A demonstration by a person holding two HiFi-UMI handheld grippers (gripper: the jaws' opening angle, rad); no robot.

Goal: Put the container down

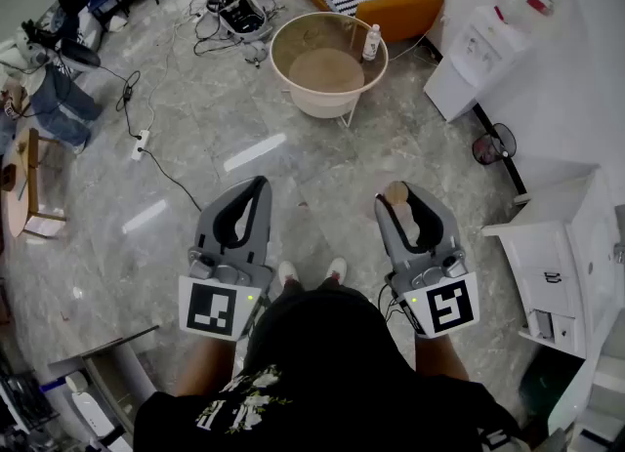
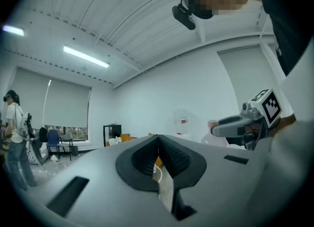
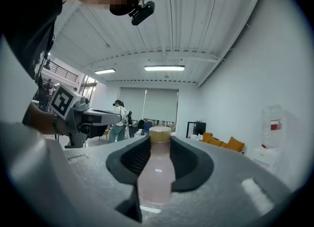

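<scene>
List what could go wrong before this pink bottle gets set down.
1. The right gripper holds the pink bottle between its jaws over bare floor, so a loosened grip would probably drop it.
2. The round table ahead already carries a clear bottle near its rim, which the pink one could knock over.
3. A cable trails across the floor on the left, a possible trip hazard.

The container (image 3: 156,172), a pale pink bottle with a tan cap, lies level, clamped in the right tongs (image 3: 159,138), cap toward 12 o'clock.
</scene>
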